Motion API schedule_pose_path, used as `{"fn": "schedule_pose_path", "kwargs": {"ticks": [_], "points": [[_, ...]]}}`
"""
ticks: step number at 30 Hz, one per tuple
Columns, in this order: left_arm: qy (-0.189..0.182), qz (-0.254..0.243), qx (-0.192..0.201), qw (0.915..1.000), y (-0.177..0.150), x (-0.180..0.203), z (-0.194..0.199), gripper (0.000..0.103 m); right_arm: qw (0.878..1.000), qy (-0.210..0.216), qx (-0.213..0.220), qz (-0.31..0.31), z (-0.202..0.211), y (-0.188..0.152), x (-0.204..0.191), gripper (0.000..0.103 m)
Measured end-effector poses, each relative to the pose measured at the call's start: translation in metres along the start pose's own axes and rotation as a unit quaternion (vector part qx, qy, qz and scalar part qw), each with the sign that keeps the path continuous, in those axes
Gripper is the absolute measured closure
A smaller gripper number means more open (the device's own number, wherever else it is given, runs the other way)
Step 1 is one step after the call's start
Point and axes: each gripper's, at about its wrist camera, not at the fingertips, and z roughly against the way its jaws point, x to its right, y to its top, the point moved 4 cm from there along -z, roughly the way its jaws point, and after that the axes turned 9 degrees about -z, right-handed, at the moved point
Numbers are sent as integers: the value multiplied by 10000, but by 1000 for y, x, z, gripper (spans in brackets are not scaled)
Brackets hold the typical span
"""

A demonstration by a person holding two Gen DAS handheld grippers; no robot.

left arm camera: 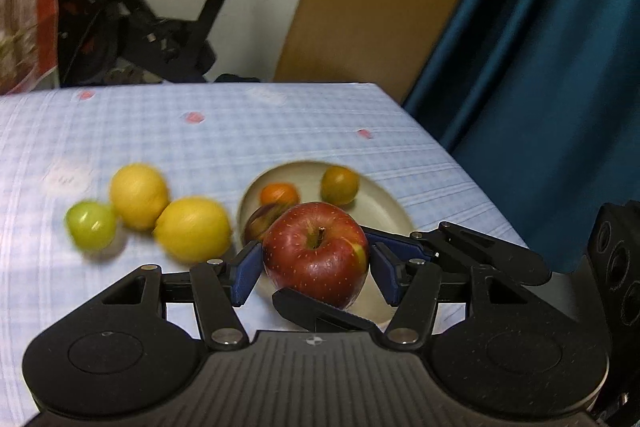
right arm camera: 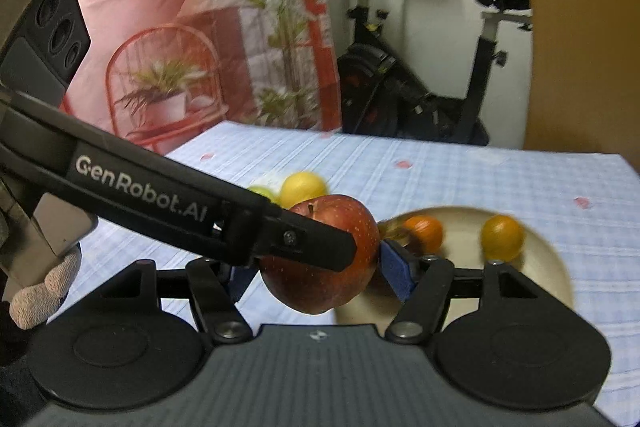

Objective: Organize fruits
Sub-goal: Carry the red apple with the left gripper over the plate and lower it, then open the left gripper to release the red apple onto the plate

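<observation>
Red apple sits nearest both cameras, off the worktop and hanging over the near rim of a pale plate. It is taken from two sides at once. The left hand-held gripper has its blue pads against the apple's flanks. The right hand-held gripper is closed on it crosswise, with one of its black fingers passing under the fruit in the left wrist view. A gloved hand holds the left tool at the edge of the right wrist view.

I judge the apple firm and fairly heavy for its size, with a smooth waxy skin that could slide on the pads. It is also round enough to roll out if squeezed off-centre. The widest part, level with its middle, is the place to hold it. Pressure should be moderate, since a hard pinch would bruise it.

Just behind it on the plate lie a dark reddish fruit, a small orange one and a greenish-orange one. To the left, on the checked cloth, are two lemons touching each other and a green fruit beside them. Beyond the worktop stand an exercise bike and a blue curtain.
</observation>
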Motion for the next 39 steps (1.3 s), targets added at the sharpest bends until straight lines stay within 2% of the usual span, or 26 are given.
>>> {"fn": "schedule_pose_path", "kwargs": {"ticks": [7,16,18,19,21,32,39], "points": [[-110,-397,-98,9991,22,26,-41,41,9993,-311,76,-212,6,13,45,35],[-190,-635,-552,9963,26,51,-102,41,9964,-647,-84,-551,-3,5,99,36],[-213,-615,-613,9960,24,53,-112,41,9954,-735,-92,-602,-4,5,108,37],[-192,-577,-638,9961,24,52,-117,42,9948,-789,-82,-633,-3,4,112,43],[-101,-589,-600,9964,26,50,-124,41,9945,-791,-64,-687,-3,4,117,46],[-86,-467,-630,9969,34,52,-145,40,9941,-885,-32,-634,-10,9,127,46],[-107,-444,-389,9982,36,47,-121,39,9927,-1012,-131,-645,-11,15,126,43]]}}
